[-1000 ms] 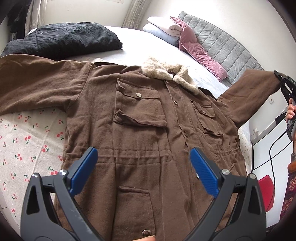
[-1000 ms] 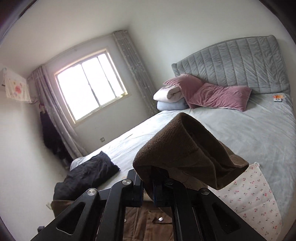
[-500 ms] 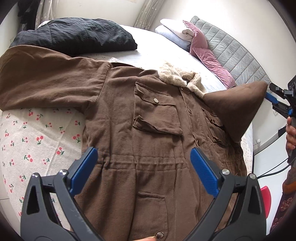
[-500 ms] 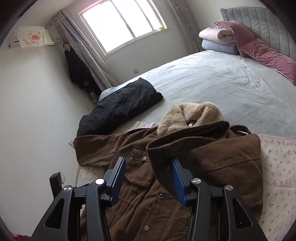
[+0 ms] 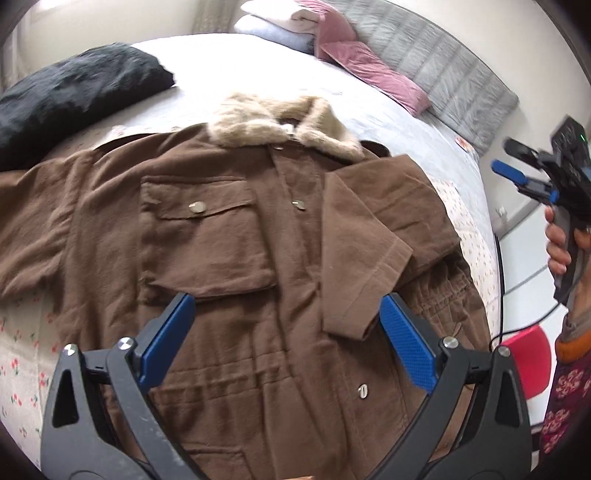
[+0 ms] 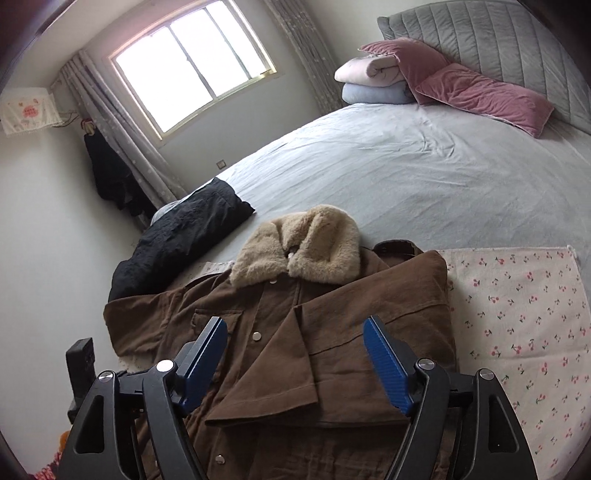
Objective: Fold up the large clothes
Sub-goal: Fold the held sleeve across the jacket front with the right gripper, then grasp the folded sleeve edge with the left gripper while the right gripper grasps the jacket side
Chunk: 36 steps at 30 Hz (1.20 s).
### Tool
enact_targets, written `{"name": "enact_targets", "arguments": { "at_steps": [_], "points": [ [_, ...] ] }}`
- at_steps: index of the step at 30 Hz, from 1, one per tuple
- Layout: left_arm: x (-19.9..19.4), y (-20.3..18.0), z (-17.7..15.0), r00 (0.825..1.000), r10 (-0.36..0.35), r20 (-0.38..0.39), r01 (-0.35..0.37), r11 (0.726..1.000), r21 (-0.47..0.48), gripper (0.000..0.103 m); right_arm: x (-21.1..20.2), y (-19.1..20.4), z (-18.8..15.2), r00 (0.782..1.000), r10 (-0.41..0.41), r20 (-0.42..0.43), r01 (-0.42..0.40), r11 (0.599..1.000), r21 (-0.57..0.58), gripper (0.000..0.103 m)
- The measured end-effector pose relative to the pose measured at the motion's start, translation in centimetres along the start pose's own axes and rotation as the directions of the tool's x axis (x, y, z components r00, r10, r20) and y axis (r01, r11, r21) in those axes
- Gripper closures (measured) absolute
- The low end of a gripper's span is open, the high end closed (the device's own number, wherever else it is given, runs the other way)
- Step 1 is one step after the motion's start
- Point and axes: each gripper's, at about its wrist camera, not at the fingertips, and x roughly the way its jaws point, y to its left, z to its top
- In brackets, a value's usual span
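Observation:
A big brown coat with a beige fur collar lies front up on the bed; it also shows in the right wrist view. One sleeve lies folded across the chest, seen again in the right wrist view. The other sleeve stretches out to the left. My left gripper is open and empty above the coat's waist. My right gripper is open and empty above the folded sleeve; it also shows at the right edge of the left wrist view.
The coat lies on a cherry-print cloth over a grey bed sheet. A black garment lies at the coat's far left. Pink pillows and rolled blankets sit by the grey headboard.
My right gripper carried the sleeve across the coat, opened and let it go; the sleeve now lies flat on the chest. The left gripper moved closer over the coat, staying open.

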Motion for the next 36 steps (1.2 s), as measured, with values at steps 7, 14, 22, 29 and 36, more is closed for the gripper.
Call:
{"name": "enact_targets", "arguments": {
  "at_steps": [7,14,22,29,36],
  "points": [
    [7.3,-7.7,-1.5,0.997,0.054,-0.049,-0.037,0.952,0.304,0.006,3.5,-6.4,-2.3,0.997,-0.052,-0.055,0.059,0.991,0.122,0.026],
    [6.3,-0.2,0.3,0.999,0.037,0.013,-0.037,0.999,0.007,0.05,4.7,-7.8,-3.6,0.992,-0.085,-0.093,0.097,0.987,0.128,0.026],
    [2.5,10.0,0.8,0.996,0.084,0.024,-0.077,0.975,-0.207,0.044,5.2,-7.2,-3.9,0.99,-0.099,-0.1,0.108,0.99,0.091,0.026],
    [7.7,8.0,3.4,0.999,0.002,-0.032,-0.006,0.991,-0.132,0.044,7.6,-10.5,0.2,0.988,-0.136,-0.076,0.148,0.97,0.195,0.026],
    [9.1,7.3,4.8,1.0,-0.014,0.013,0.015,0.994,-0.109,0.092,12.1,-18.9,3.0,0.998,-0.056,-0.038,0.067,0.891,0.45,0.026]
  ]
}}
